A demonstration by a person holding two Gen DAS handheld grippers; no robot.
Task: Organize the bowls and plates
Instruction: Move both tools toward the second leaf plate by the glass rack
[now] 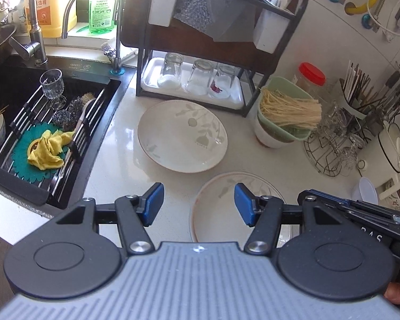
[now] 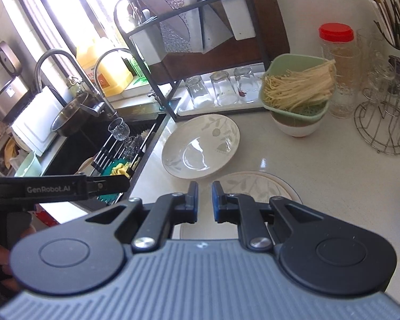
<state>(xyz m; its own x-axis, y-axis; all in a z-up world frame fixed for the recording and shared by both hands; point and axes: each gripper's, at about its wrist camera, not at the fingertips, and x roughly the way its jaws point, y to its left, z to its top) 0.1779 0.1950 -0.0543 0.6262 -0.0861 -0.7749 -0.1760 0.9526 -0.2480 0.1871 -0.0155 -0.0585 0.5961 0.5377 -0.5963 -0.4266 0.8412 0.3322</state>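
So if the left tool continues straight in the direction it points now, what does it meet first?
Probably the near plate: the open left tool points down at the counter, and that plate's rim lies by its right finger. The far plate lies beyond. Depth is unclear, so it may touch the bare counter first.

A home kitchen: sink [image 1: 18, 98] with faucet [image 1: 36, 26], dish rack [image 1: 200, 53], plates [image 1: 182, 136] on the counter [image 1: 114, 165].
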